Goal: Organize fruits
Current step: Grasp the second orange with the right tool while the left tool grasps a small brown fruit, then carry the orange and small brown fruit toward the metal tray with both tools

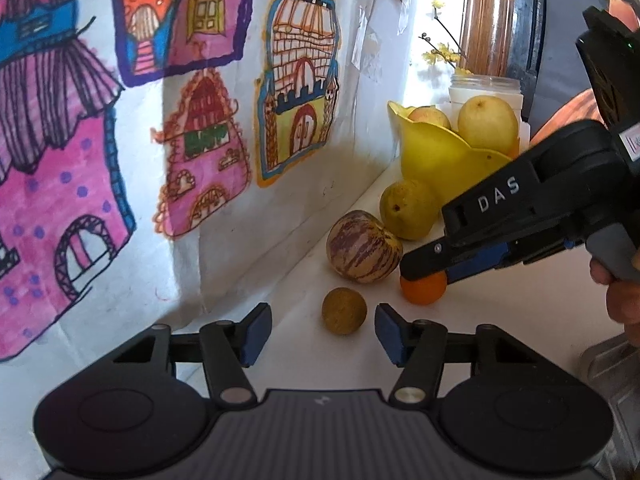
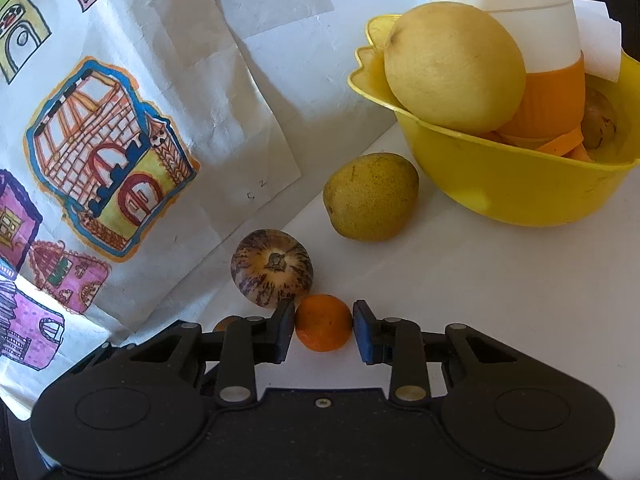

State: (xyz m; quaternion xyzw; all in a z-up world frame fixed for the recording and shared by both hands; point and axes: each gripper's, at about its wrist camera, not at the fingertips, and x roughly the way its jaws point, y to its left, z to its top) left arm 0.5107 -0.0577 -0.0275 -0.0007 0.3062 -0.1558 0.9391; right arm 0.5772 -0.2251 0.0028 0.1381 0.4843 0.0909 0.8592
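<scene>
From the left wrist camera, the left gripper [image 1: 323, 334] is at the bottom, and its two blue pads [image 1: 256, 332] stand apart with nothing held between them. A small brown round fruit [image 1: 344, 311] sits on the white table [image 1: 500, 320] just past the gap, toward 12 o'clock. The pads do not touch it. Farther on, at 1 o'clock, is a striped fruit [image 1: 363, 247] with purple lines. Behind it is a green-yellow pear [image 1: 406, 209]. The yellow bowl [image 1: 436, 156] stands at 1 o'clock near the wall, with a big yellow pear [image 1: 488, 125] and another fruit in it. The right gripper [image 1: 420, 276] comes in from 3 o'clock, held by a hand [image 1: 620, 292]. Its tip sits on a little orange fruit [image 1: 424, 289]. The wall at 10 o'clock is full of house drawings [image 1: 296, 80].

From the right wrist camera, the right gripper [image 2: 324, 330] is at the bottom. The little orange fruit [image 2: 324, 328] is right between its pads, and both pads press on its sides, so it is gripped. The fruit rests on the table. The striped fruit [image 2: 272, 267] is just beside it at 11 o'clock. The green-yellow pear [image 2: 371, 196] is at 12 o'clock. The yellow bowl [image 2: 500, 184] is at 1 o'clock, holding the big yellow pear [image 2: 454, 68] and a white and orange jar [image 2: 536, 40].
</scene>
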